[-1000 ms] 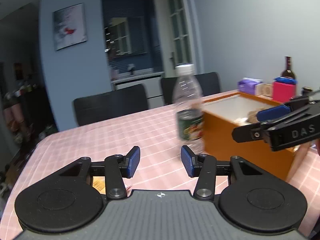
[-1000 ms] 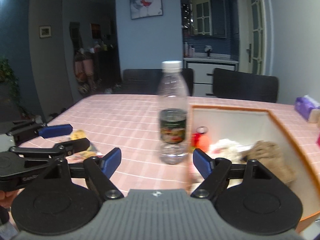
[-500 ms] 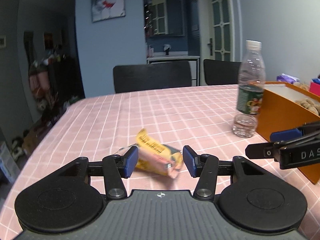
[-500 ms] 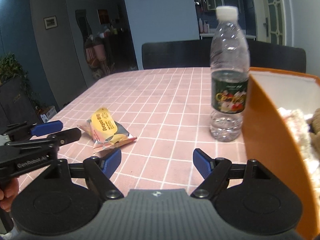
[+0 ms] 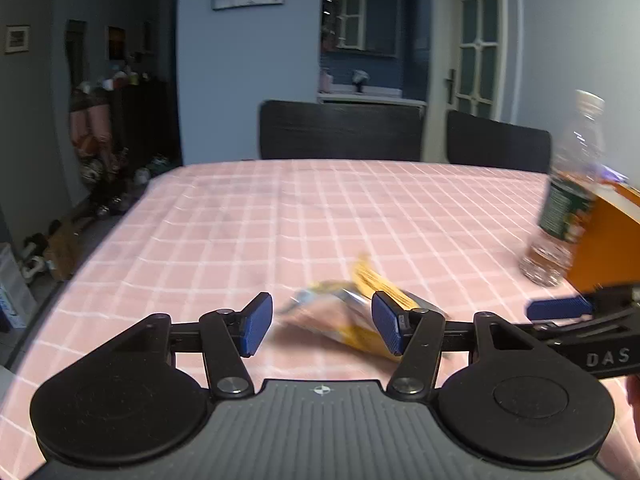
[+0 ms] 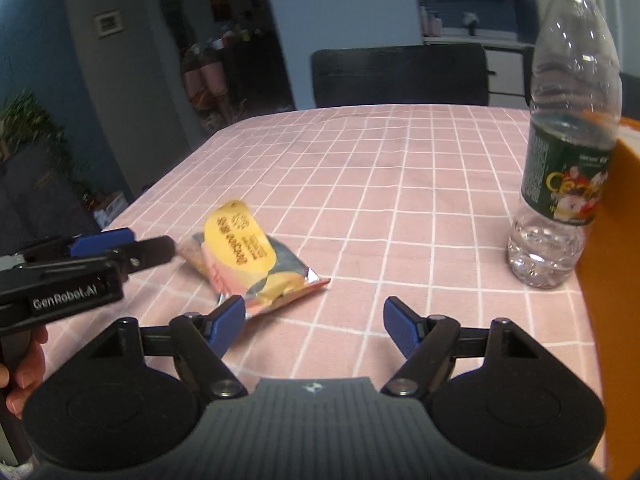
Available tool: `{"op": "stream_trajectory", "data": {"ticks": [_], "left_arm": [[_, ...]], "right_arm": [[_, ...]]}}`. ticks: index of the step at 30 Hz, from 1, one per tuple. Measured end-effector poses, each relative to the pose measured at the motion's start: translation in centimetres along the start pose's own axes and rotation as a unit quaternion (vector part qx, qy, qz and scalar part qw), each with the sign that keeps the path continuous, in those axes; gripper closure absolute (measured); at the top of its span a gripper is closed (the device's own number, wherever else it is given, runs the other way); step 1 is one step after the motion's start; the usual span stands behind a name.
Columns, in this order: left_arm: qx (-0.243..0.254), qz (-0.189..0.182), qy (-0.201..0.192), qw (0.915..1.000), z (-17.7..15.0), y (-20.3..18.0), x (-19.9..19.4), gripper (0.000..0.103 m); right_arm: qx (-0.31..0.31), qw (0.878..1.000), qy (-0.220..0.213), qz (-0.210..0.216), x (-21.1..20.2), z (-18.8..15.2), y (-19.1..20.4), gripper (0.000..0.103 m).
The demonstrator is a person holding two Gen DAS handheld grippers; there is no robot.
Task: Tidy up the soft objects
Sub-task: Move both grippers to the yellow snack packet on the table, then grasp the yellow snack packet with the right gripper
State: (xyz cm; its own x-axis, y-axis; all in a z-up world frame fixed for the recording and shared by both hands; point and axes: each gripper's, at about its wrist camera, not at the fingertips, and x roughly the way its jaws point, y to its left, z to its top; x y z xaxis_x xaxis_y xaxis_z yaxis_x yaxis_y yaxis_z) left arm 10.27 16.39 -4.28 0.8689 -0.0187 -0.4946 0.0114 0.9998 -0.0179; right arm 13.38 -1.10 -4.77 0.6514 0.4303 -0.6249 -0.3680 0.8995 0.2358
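Right wrist view counts one snack packet [image 6: 250,258], yellow-labelled, writing seemingly "Deagoo", left of one water bottle [image 6: 568,148] beside one orange box [image 6: 608,264]. Left gripper [image 5: 322,328], marked "GenRobot.AI", has just been widening around the untouched packet; right gripper [image 6: 314,330], "DAS", narrowing slightly, empty.

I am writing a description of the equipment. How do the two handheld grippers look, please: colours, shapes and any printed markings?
Both are black. The left gripper and the right gripper each have two blue ribbed pads on angular linkage arms, two round discs and a grey ridged body. The left one's side reads "GenRobot.AI"; the right one's side shows "DAS".
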Motion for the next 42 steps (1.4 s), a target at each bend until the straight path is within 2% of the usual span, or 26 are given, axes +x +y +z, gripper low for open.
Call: {"op": "stream_trajectory", "data": {"ticks": [2,8,12,14,19,22,25,27,30,33,37,42], "left_arm": [[0.001,0.011,-0.006,0.9999,0.5,0.5,0.6,0.039],[-0.007,0.004,0.049,0.9988,0.5,1.7,3.6,0.049],[-0.011,-0.004,0.090,0.9959,-0.4,2.0,4.2,0.070],[-0.012,-0.016,0.102,0.9946,-1.1,1.8,4.1,0.074],[-0.024,-0.065,0.113,0.9912,-2.2,0.5,3.4,0.075],[-0.010,-0.075,0.115,0.9905,-2.3,-0.6,3.2,0.075],[-0.008,-0.081,0.110,0.9906,-1.9,-0.5,2.8,0.075],[-0.010,-0.077,0.092,0.9927,-1.2,0.1,2.0,0.075],[-0.019,-0.063,0.065,0.9957,0.8,1.0,2.0,0.067],[-0.009,-0.052,0.060,0.9968,2.4,0.6,3.4,0.065],[-0.009,-0.059,0.098,0.9934,2.1,-0.3,6.1,0.065],[-0.025,-0.044,0.108,0.9929,0.5,-0.2,7.1,0.062]], "right_arm": [[0.015,1.000,0.002,0.005,0.6,0.3,0.0,0.031],[0.016,0.999,0.026,0.009,2.8,0.5,1.0,0.031],[0.018,0.999,0.031,0.006,3.2,0.5,0.9,0.031],[0.023,0.999,0.032,-0.003,3.3,0.7,0.7,0.031],[0.044,0.998,0.034,0.004,3.7,1.2,0.5,0.031],[0.038,0.998,0.036,-0.021,4.8,1.5,0.7,0.031],[0.055,0.997,0.046,-0.027,5.4,1.7,0.0,0.032],[0.064,0.997,0.046,-0.023,4.9,1.9,-0.5,0.032],[0.103,0.994,0.026,-0.024,3.8,2.4,-1.5,0.031],[0.123,0.991,0.006,-0.042,3.9,3.3,-1.8,0.031],[0.121,0.991,0.011,-0.049,5.2,3.6,-1.4,0.031],[0.098,0.994,0.015,-0.047,6.6,2.4,-1.1,0.030]]}}
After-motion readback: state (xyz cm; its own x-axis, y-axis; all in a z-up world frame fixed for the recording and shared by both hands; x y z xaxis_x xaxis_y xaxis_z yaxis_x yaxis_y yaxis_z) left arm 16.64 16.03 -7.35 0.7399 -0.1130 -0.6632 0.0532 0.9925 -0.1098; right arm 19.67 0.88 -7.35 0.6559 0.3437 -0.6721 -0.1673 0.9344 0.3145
